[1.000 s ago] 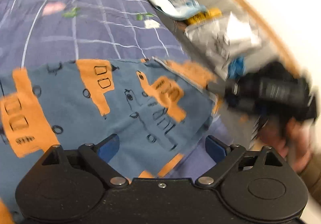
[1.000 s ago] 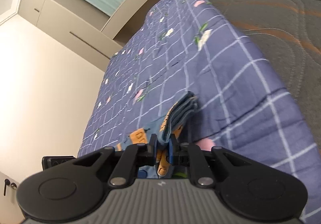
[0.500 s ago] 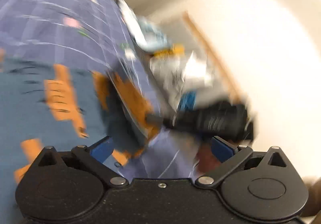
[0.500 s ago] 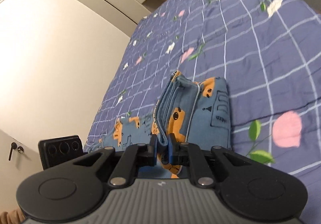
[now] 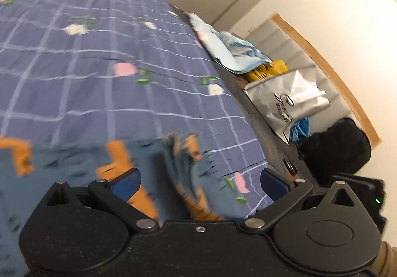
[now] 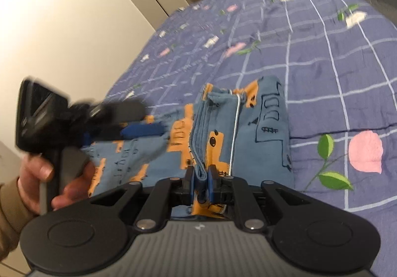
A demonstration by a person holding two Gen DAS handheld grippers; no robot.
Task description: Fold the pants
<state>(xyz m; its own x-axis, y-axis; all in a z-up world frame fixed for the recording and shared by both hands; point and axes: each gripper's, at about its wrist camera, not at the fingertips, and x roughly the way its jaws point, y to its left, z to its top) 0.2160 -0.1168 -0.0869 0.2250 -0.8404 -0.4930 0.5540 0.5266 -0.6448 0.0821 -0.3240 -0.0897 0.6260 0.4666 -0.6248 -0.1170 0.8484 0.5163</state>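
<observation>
The blue pants [image 6: 270, 123] with orange prints lie folded on the purple checked bedspread [image 6: 322, 58]. My right gripper [image 6: 201, 178] is shut on the stacked folded edge at the near end. In the right wrist view my left gripper [image 6: 146, 119] hovers just above the left part of the pants, held by a hand [image 6: 37, 172]. It stands open with nothing between its blue pads [image 5: 126, 183]. In the left wrist view the pants [image 5: 74, 165] lie blurred under and ahead of the left gripper [image 5: 199, 182].
Along the bed's right side lie a light blue cloth [image 5: 230, 51], a yellow packet [image 5: 268, 72], a silver bag [image 5: 287, 100] and a black object [image 5: 335, 147]. A wood-edged panel [image 5: 322, 63] and pale walls stand behind. The bedspread [image 5: 86, 65] stretches far beyond the pants.
My right gripper has brought the folded pants edge down onto the bedspread and rolled level. The left gripper has pulled back from the pants and now shows at the left of the right wrist view.
</observation>
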